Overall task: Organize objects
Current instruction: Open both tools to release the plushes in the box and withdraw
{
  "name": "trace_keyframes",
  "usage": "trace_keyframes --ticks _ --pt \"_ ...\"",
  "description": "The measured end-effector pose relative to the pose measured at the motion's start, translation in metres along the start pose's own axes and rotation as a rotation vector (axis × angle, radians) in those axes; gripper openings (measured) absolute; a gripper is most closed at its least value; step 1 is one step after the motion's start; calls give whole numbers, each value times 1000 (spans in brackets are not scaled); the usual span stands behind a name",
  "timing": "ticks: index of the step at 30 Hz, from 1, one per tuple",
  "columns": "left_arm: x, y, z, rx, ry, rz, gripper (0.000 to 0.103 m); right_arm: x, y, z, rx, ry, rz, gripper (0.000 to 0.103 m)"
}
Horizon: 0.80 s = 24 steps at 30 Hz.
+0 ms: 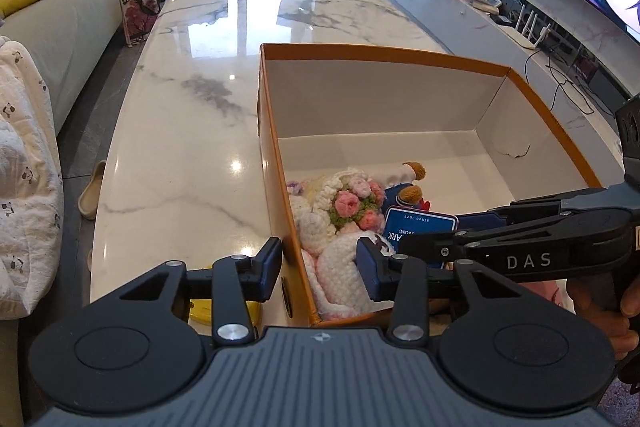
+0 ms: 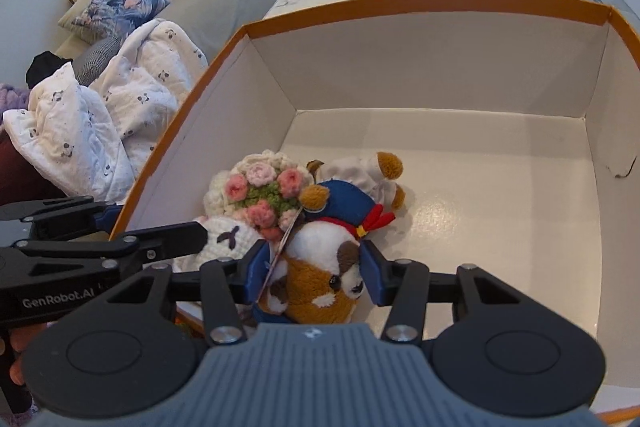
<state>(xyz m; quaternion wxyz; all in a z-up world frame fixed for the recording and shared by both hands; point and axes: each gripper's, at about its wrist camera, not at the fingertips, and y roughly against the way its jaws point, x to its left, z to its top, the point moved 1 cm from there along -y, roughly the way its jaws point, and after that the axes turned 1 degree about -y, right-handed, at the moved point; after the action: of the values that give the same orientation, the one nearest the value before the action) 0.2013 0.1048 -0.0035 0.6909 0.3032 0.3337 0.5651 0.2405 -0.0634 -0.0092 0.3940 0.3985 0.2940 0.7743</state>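
We set a plush into the box while our other claw straddles its wall.

Nearest, our right gripper [image 2: 316, 277] pinches the brown-and-white plush toy [image 2: 320, 283] low inside the orange box [image 2: 400, 3]; a snagged tag could drag it back out. Our left gripper [image 1: 318, 269] stands spread astride the near wall and could tip the box. Beyond, the crochet bouquet [image 2: 264, 195] may be crushed.

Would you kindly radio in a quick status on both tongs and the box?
Left tongs open, straddling the box wall. Right tongs around plush dog inside the box, grip unconfirmed. Crochet bouquet crowds alongside.
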Motion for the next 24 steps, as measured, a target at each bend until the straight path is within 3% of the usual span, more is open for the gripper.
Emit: trace_keyframes --ticks 3,5,7,13,18,24 --pt "-2 5 -4 -30 -17 9 48 2 2 0 -2 5 -14 55" --pt "-3 16 -6 -63 -31 57 48 7 6 -1 -23 26 -46 60" --pt "-3 31 -10 -108 -34 75 51 15 15 -5 -67 71 -75 66" --pt "-4 81 -29 -209 4 49 60 32 61 -25 -214 112 -90 68" --pt "-18 102 -51 -221 -20 -6 60 39 97 -51 -302 117 -95 67" --pt "-45 96 -76 -184 -41 -70 66 35 122 -88 -302 89 -115 63"
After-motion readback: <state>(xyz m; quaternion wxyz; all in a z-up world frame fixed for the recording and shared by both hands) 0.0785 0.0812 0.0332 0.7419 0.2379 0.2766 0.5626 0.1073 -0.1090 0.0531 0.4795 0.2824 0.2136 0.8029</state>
